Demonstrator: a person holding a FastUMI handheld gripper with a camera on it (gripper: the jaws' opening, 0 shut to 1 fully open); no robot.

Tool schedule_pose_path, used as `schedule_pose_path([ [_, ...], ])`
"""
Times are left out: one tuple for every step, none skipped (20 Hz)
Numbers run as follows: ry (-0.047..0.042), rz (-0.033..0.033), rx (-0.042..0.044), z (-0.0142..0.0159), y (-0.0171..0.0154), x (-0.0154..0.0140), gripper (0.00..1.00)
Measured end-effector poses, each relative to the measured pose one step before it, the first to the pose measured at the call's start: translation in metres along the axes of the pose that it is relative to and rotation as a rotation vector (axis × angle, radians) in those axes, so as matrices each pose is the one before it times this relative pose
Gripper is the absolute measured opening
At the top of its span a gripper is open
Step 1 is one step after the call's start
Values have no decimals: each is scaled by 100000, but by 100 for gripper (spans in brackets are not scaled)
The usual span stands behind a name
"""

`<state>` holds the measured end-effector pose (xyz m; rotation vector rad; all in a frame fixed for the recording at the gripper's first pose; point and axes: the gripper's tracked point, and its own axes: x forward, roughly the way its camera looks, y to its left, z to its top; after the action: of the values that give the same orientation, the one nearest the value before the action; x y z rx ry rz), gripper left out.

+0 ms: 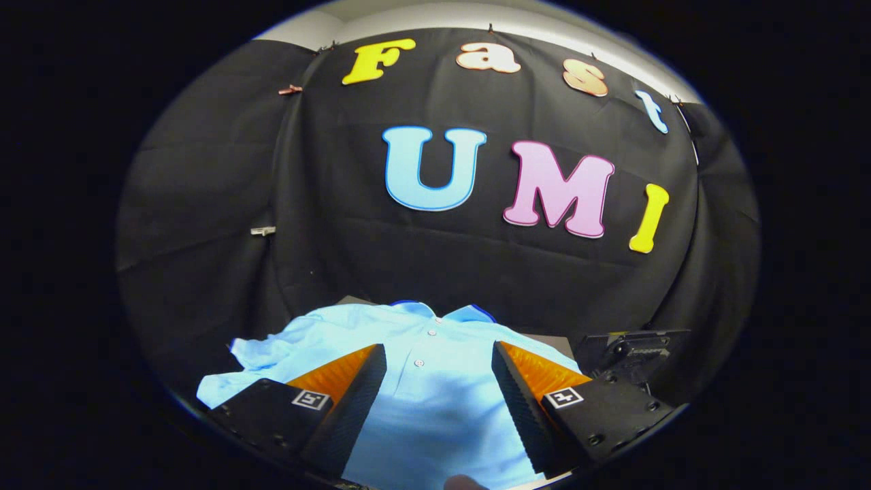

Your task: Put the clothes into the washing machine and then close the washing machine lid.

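Hovering with jaws spread wide and empty, gripper (439,381) sits over the light blue shirt (435,401) lying flat between and just ahead of its fingers; likely light, limp, wrinkle-prone fabric, best pinched at a bunched fold near the button placket.

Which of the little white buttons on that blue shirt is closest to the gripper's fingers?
The lower button on the light blue shirt. It sits level with the open gripper's fingertips, between them; the other button lies beyond, nearer the collar.

Dim booth, light falling from above onto the pale shirt (435,381); sharp centre, strong fisheye bending at edges.
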<state>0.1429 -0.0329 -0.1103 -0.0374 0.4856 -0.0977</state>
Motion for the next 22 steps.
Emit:
schedule_pose_path([
  [3228,-604,842,-419,17,1105,98],
  [4580,329,526,-660,143,1058,98],
  [5675,138,951,-988,270,1007,98],
  [5279,620,1958,-760,189,779,99],
  [5268,301,1973,-818,116,823,98],
  [6961,-421,349,-1508,36,984,98],
  [13713,1991,-675,-2945,634,412,98],
  [-8884,230,241,2029,297,-311,98],
  [3508,231,-533,-654,111,729,98],
  [-1153,327,-1625,-30,-68,-188,98],
  [-806,1466,-1484,55,-27,242,98],
  [-405,1365,-1167,-121,-95,-361,93],
  [-1308,1094,-35,92,38,251,91],
  [-477,784,-29,-43,47,-133,91],
  [221,1011,594,28,-31,-84,91],
  [-36,1094,-18,65,27,-11,76],
  [381,1551,-536,-164,270,-40,60],
  [-16,1110,-84,-212,27,-121,45],
  [252,1428,-318,149,-14,-154,30],
  [-85,1420,-643,110,20,-19,30],
  [-1892,1122,-3071,381,-181,158,30],
  [993,-138,506,88,-196,-442,6],
])
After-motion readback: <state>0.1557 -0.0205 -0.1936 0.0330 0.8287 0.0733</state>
